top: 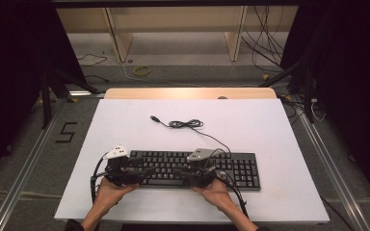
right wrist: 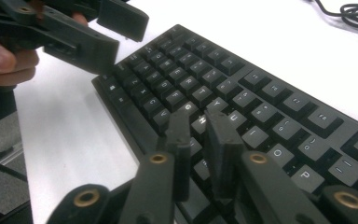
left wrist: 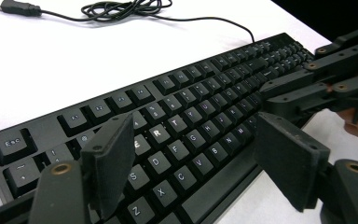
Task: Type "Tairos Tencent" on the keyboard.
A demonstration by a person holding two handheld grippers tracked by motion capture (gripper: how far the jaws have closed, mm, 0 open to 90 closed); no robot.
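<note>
Black keyboard (top: 197, 168) flat on white table (top: 270, 130), near the front edge, long side across the table. Cable (top: 192, 124) from rear edge, coiled loosely on the table behind it, ending in a loose USB plug (left wrist: 14, 7).

Left gripper (top: 142, 172) over the left end of the keyboard, just above the letter rows; jaws wide apart, nothing between the pads, keys visible in the gap.

Right gripper (right wrist: 198, 140) over the middle letter keys; jaws nearly together, narrow gap only, nothing clamped. Contact with the keys below: cannot tell.

Grippers facing each other, tips apart.
</note>
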